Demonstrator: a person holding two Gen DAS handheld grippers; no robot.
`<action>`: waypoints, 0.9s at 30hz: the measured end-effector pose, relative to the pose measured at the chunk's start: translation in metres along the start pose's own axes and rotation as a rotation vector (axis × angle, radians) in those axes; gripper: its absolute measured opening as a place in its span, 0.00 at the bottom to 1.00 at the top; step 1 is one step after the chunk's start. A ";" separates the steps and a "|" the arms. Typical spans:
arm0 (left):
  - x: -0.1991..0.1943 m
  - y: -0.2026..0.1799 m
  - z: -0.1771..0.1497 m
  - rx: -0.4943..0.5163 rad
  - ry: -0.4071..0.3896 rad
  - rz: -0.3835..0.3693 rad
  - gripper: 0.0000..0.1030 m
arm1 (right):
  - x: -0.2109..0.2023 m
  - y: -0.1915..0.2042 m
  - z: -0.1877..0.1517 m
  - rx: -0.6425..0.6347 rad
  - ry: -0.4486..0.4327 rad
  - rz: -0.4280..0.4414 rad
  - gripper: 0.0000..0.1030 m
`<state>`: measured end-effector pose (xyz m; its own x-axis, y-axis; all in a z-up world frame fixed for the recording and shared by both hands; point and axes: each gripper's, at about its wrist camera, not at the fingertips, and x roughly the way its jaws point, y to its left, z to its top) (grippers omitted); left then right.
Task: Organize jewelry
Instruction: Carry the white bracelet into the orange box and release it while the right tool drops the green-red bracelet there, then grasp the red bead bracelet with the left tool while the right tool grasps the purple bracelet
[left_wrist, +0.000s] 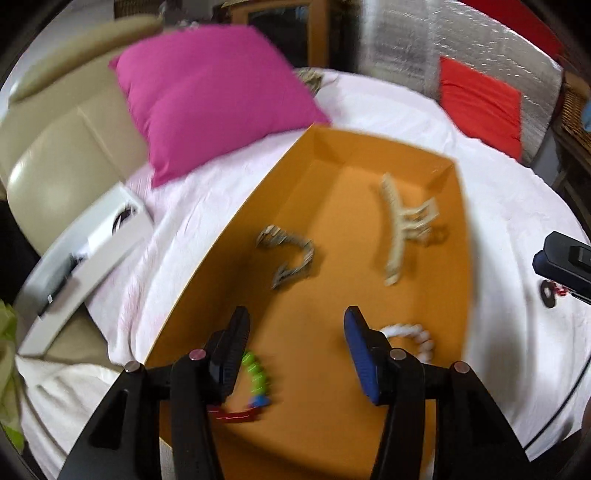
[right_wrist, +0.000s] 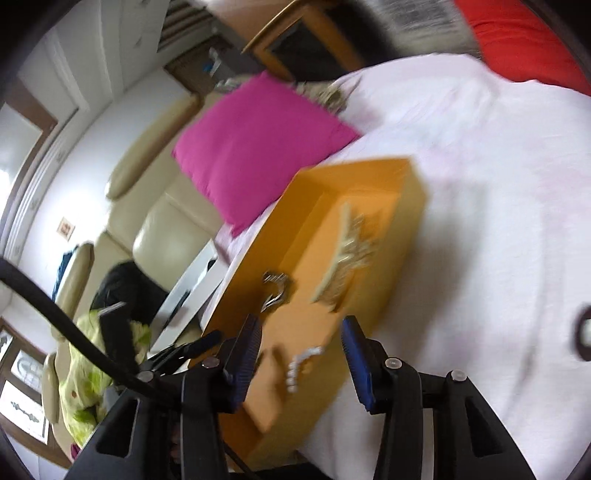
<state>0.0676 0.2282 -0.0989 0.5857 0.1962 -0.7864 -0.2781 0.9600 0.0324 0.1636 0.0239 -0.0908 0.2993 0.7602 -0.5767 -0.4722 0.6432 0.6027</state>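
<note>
The orange box (left_wrist: 221, 236) lies on the white bed (left_wrist: 517, 236), and I take it as the landmark. Nearest, the left claw (left_wrist: 295, 354) hangs over the near end of the box, released, with nothing between its pads. Just left of it on the box floor lies the coloured bead bracelet (left_wrist: 256, 376), and just right of it the white bead bracelet (left_wrist: 410, 338). Further in the box lies the silver chain (left_wrist: 290, 258), and beyond it, toward the far right corner, the cream hair claw clip (left_wrist: 400, 225), its long axis running near to far.

The right claw (right_wrist: 301, 362) is also released and empty, above the near right edge of the box. Outside the box, to the right on the sheet, lies a dark ring (left_wrist: 547, 291). It is nearer to the right claw, so I judge that arm should fetch it; the blur hides what kind of piece it is.
</note>
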 end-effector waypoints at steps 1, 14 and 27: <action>-0.006 -0.010 0.005 0.023 -0.020 -0.003 0.53 | -0.011 -0.011 0.002 0.016 -0.022 -0.008 0.47; -0.003 -0.186 0.029 0.230 -0.047 -0.240 0.59 | -0.164 -0.172 0.009 0.333 -0.229 -0.149 0.47; 0.052 -0.312 0.032 0.387 -0.023 -0.422 0.41 | -0.177 -0.277 0.000 0.496 -0.116 -0.285 0.32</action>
<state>0.2097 -0.0545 -0.1303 0.6031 -0.2199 -0.7668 0.2798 0.9585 -0.0548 0.2414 -0.2883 -0.1559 0.4594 0.5377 -0.7070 0.0764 0.7691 0.6346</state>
